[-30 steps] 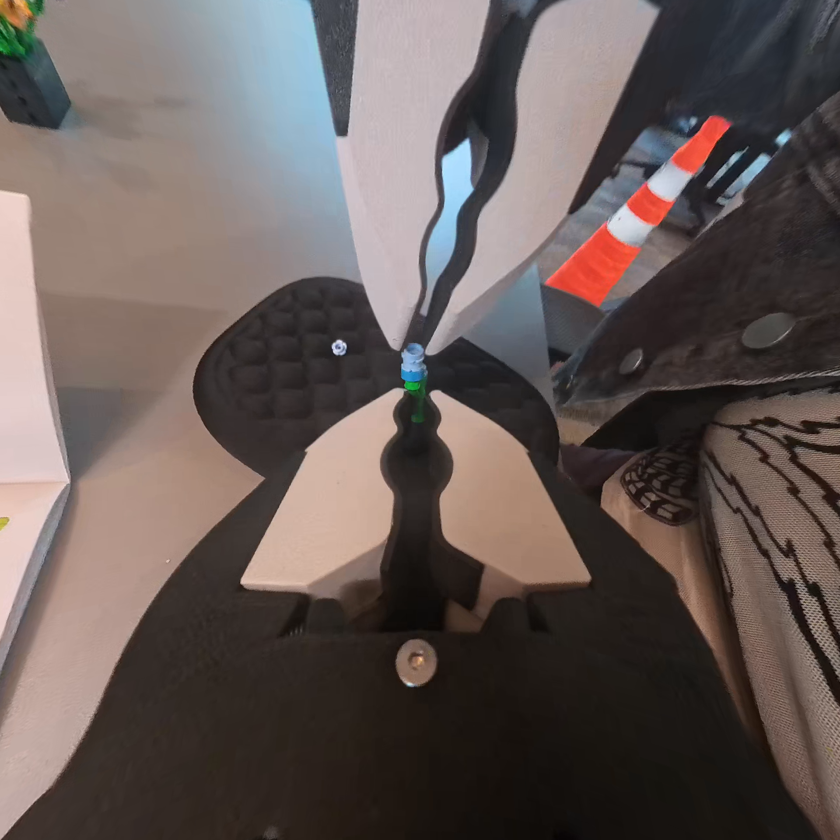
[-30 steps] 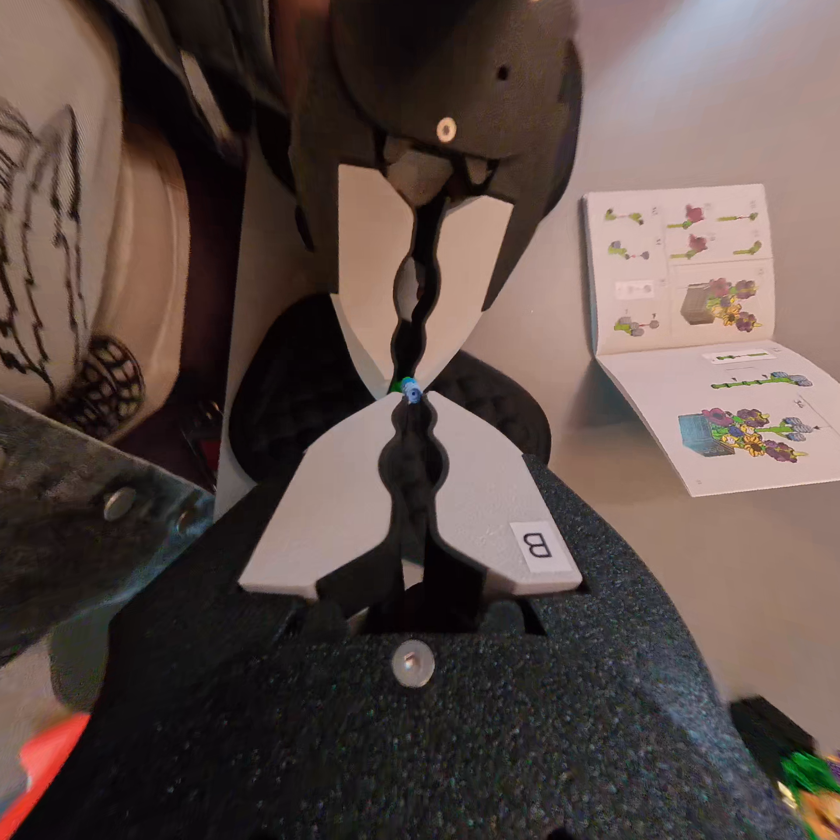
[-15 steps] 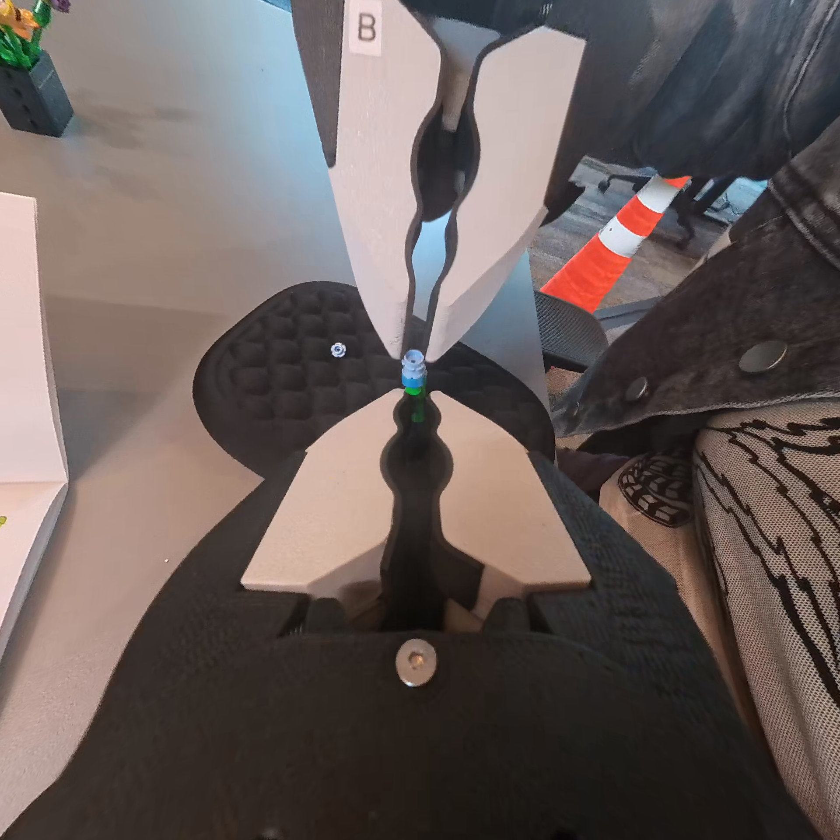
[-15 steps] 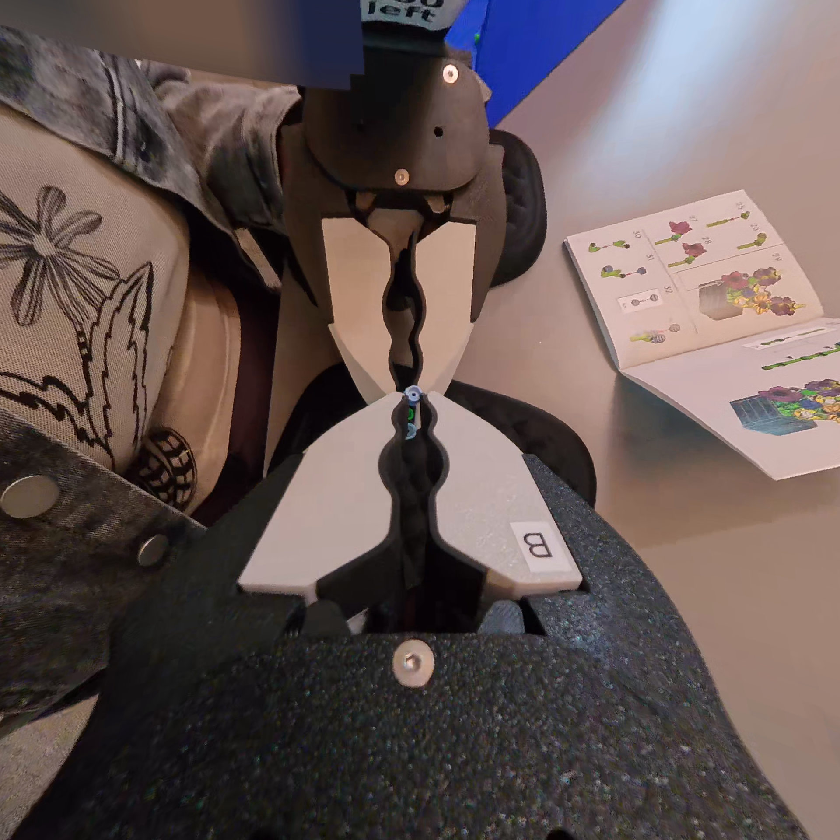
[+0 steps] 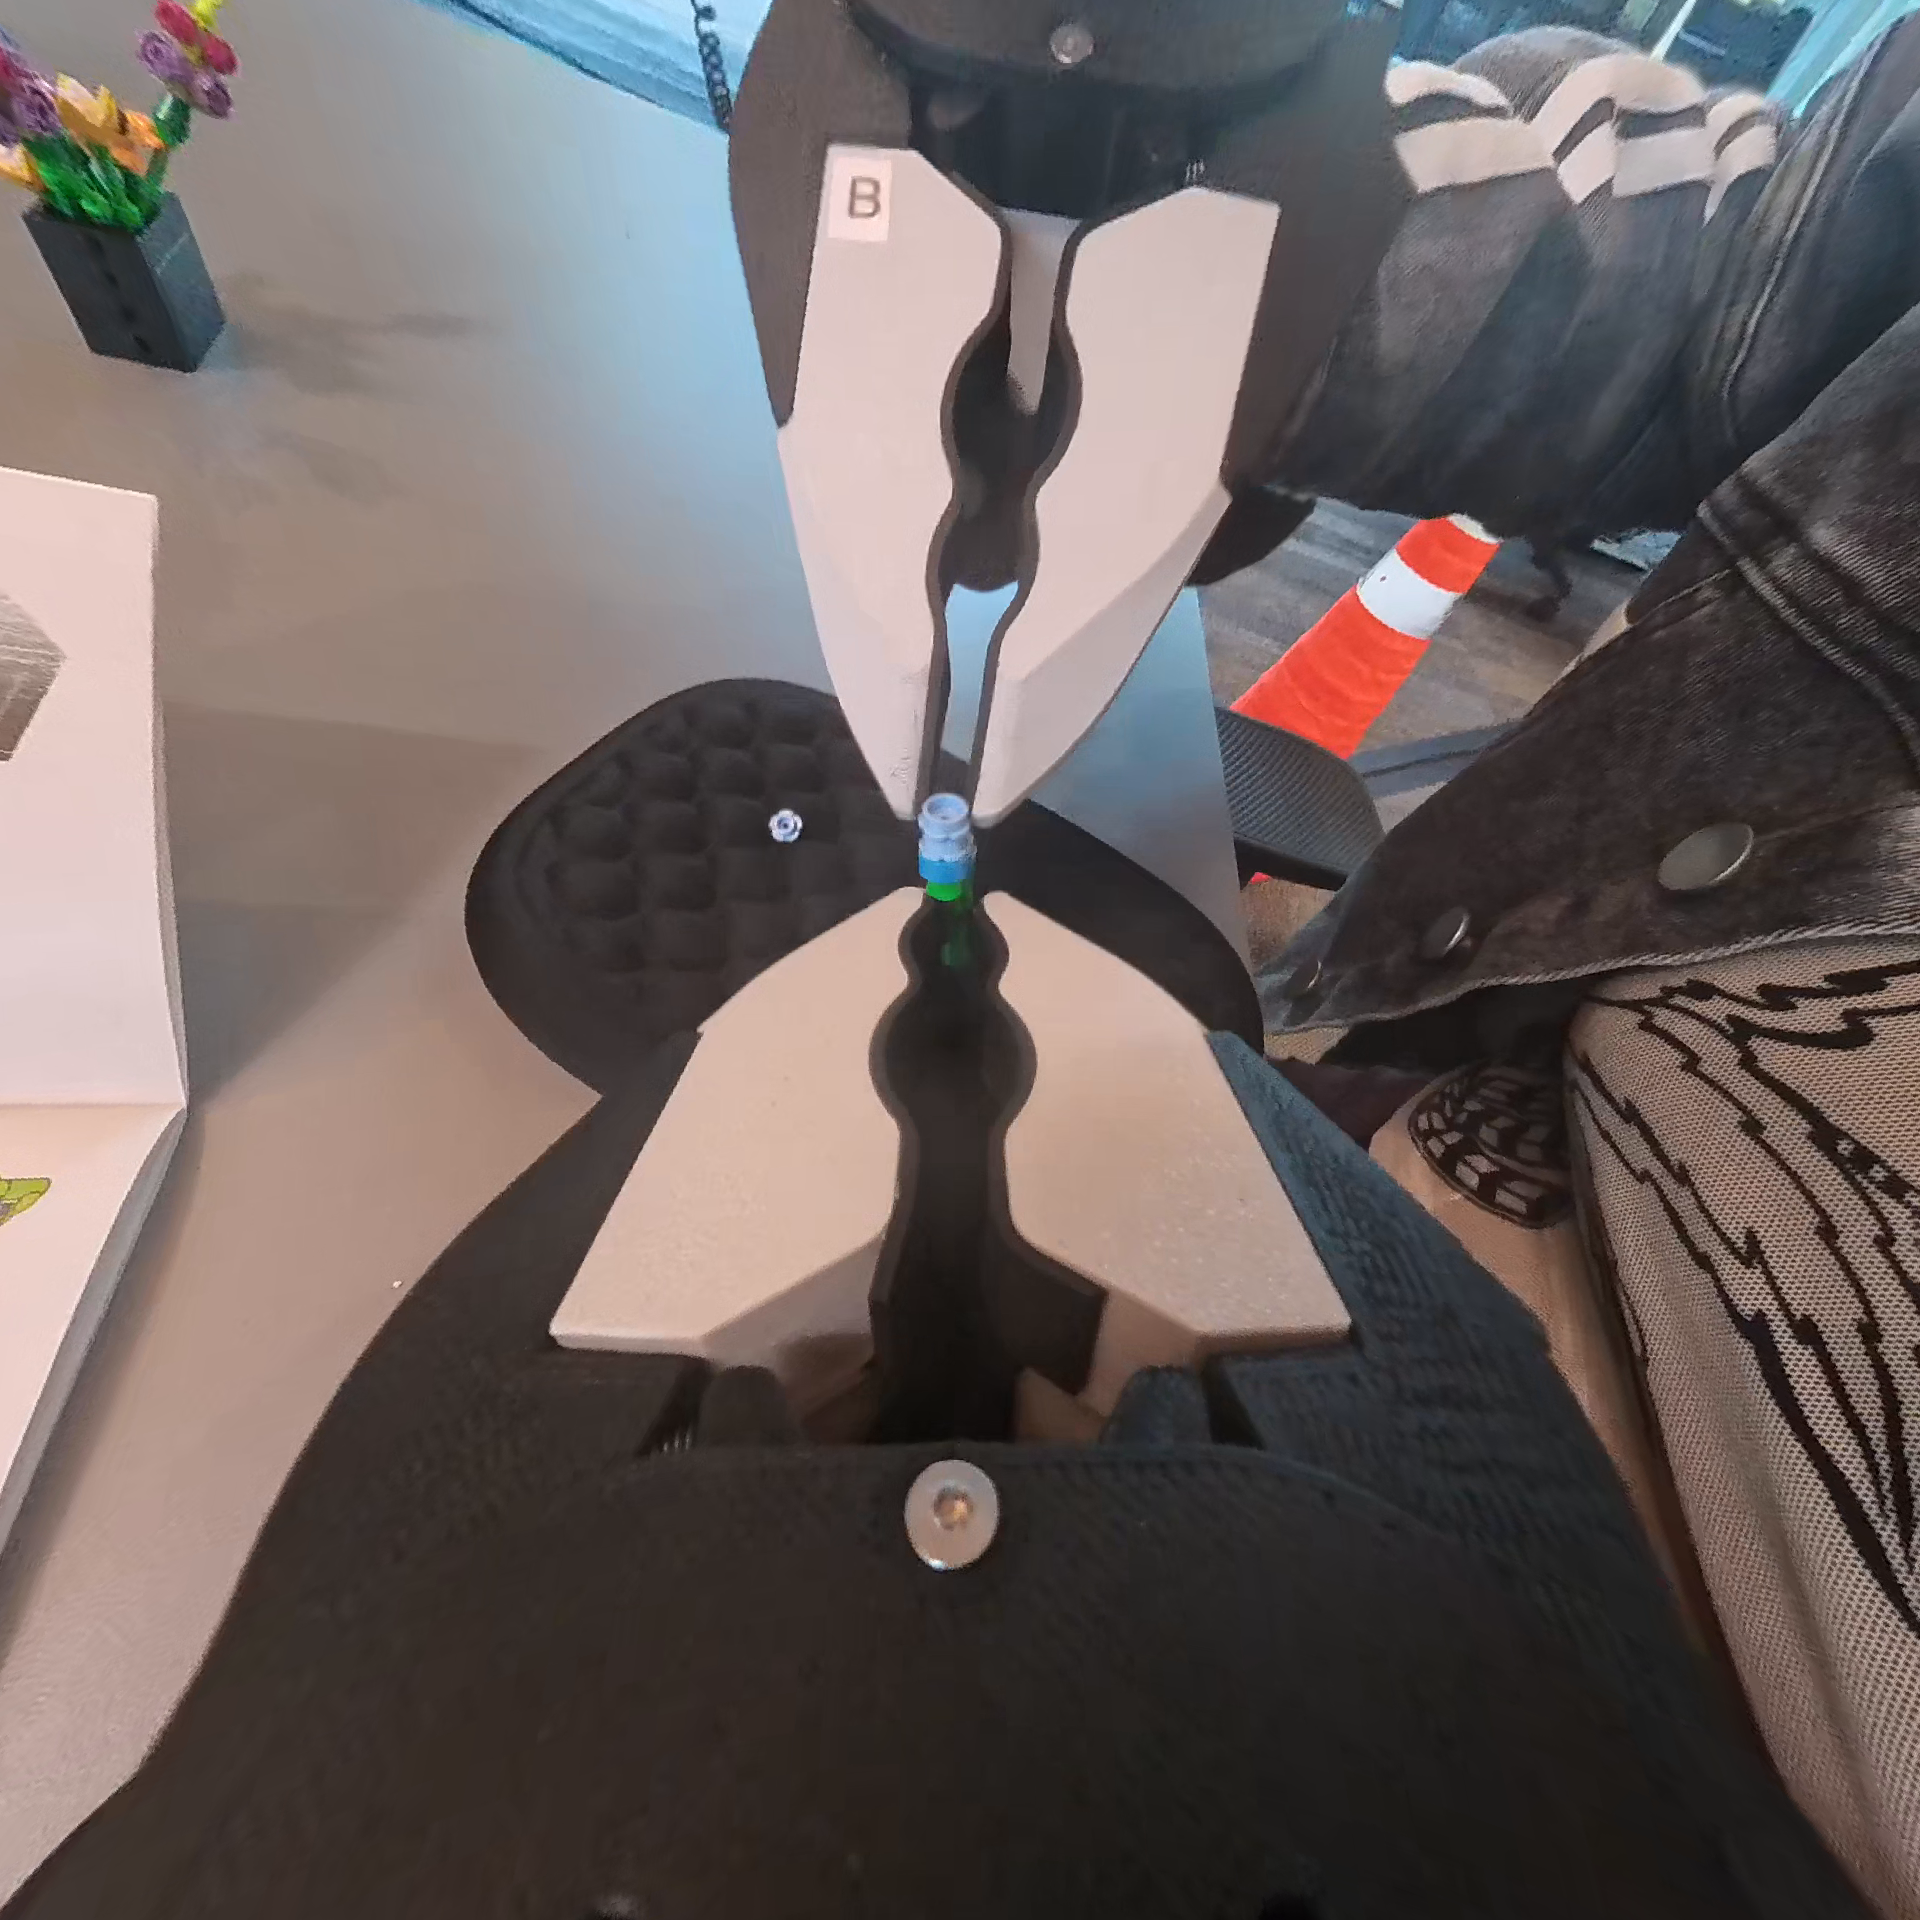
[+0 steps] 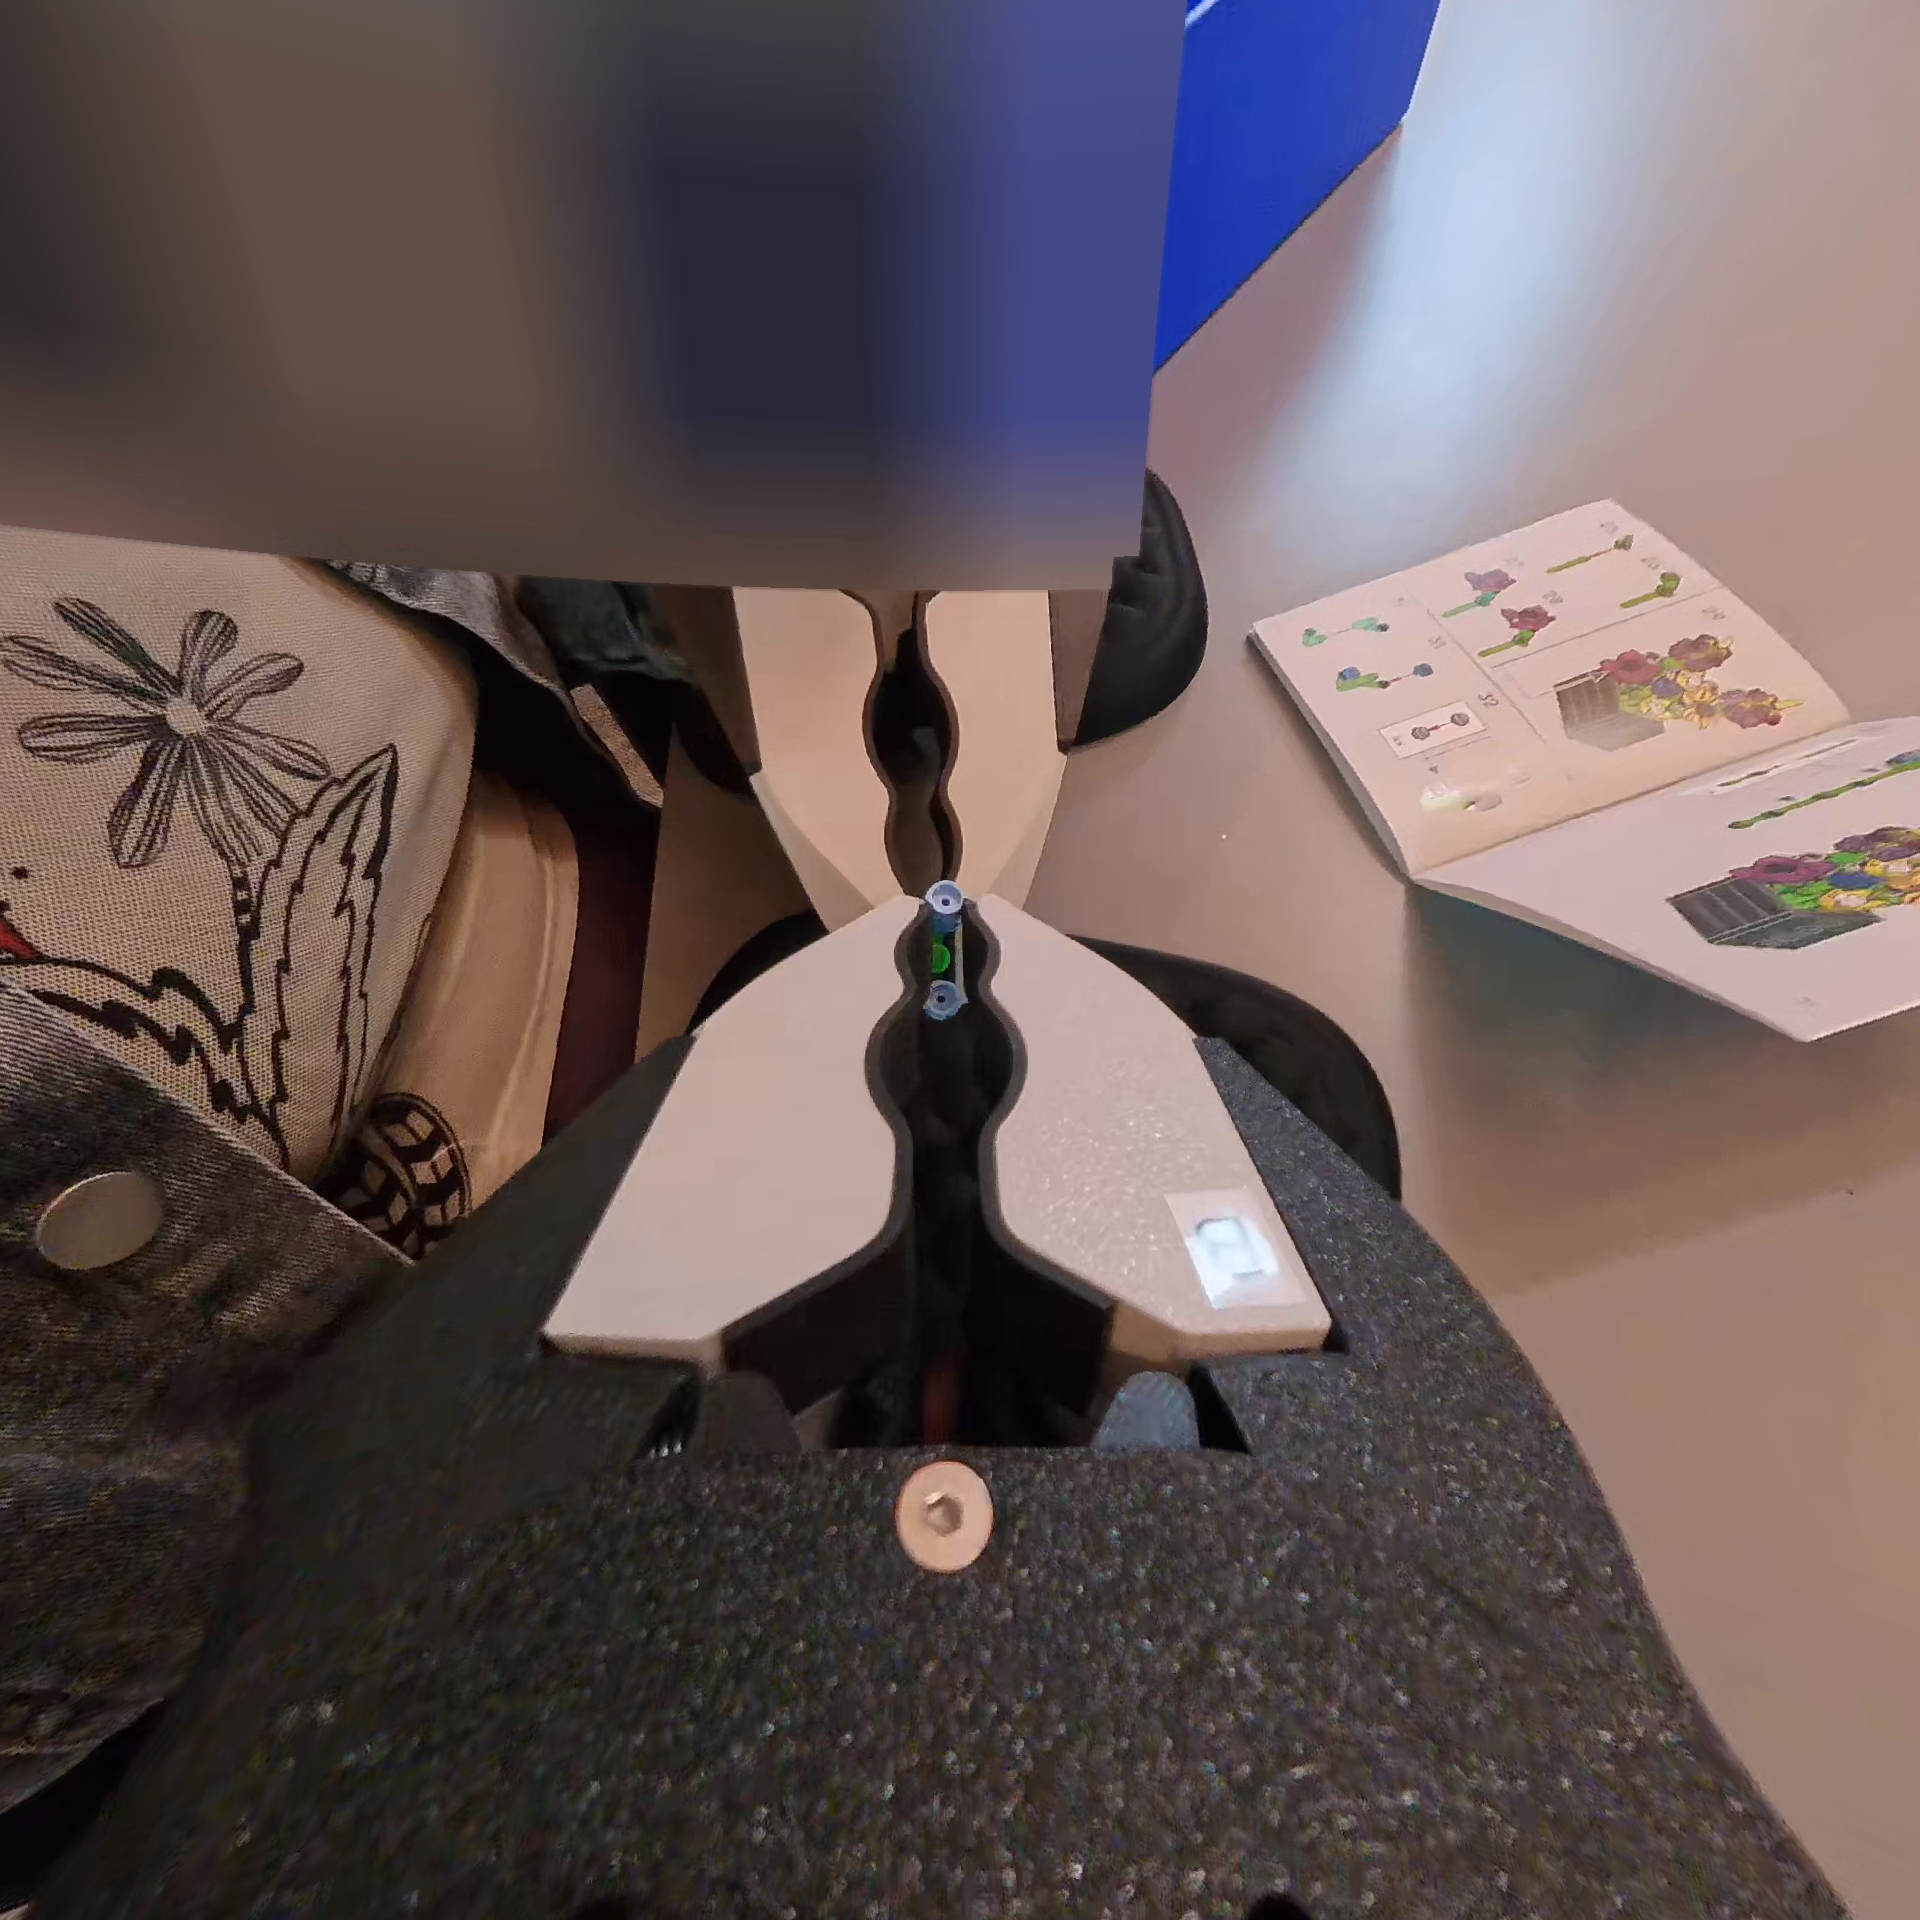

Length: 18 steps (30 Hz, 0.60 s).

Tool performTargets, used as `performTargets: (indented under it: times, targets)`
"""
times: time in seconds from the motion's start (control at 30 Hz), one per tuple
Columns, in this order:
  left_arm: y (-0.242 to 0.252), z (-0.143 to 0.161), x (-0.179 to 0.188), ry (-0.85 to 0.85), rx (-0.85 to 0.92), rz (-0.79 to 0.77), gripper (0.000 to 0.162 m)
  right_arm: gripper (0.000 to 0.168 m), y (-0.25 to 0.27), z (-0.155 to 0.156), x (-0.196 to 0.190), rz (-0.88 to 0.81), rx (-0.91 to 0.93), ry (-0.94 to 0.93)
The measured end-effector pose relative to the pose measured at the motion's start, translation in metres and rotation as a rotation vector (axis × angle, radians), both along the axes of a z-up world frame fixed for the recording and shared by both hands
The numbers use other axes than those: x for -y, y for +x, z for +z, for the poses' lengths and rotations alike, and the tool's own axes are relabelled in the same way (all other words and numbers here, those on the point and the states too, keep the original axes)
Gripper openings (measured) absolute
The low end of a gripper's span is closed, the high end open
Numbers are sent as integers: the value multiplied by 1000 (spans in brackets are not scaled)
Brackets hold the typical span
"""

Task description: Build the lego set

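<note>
My left gripper (image 5: 948,906) is shut on a short green stem (image 5: 954,930). A stack of small blue round pieces (image 5: 945,840) sits on the stem's top end, just past my fingertips. My right gripper (image 5: 948,802) comes in from the far side, tip to tip with the left. Its tips are closed to a narrow gap on the top light-blue piece. In the right wrist view the same pieces (image 6: 943,899) show at the tips of my right gripper (image 6: 945,914), with the left gripper's fingers (image 6: 821,790) opposite. All of this is held in the air above the table.
A black dimpled tray (image 5: 644,883) lies below, with one small pale-blue piece (image 5: 787,826) in it. An open instruction booklet (image 6: 1579,748) lies on the grey table. A built flower model in a black pot (image 5: 120,260) stands far left. A person's jacket (image 5: 1714,727) is close on the right. Less than 4 cm separates the two grippers' tips. About 6 cm separates my left fingertips from the small pale-blue piece (image 5: 787,826).
The right gripper has tilted and drawn back, so more of its body shows. Its tips stay on the blue pieces. The left gripper's hold on the stem is unchanged.
</note>
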<state>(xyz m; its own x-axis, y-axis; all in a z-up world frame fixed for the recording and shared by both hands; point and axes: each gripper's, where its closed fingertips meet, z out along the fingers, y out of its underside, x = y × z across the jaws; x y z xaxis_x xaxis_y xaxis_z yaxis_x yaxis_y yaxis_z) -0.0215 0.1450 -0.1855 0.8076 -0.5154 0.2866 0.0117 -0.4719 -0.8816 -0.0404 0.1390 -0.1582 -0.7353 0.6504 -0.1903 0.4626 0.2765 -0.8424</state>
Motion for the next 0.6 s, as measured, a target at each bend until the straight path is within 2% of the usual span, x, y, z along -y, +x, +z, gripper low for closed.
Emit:
performTargets:
  times: [0.33,0.47,0.6]
  targets:
    - [-2,5,0,28,18,13,6,8,-5,5,0,10,-20,8]
    - [-4,6,0,32,27,23,6,3,-7,4,-2,3,-23,11]
    - [-9,9,-2,45,24,64,6,7,-13,6,-22,-75,-62,-3]
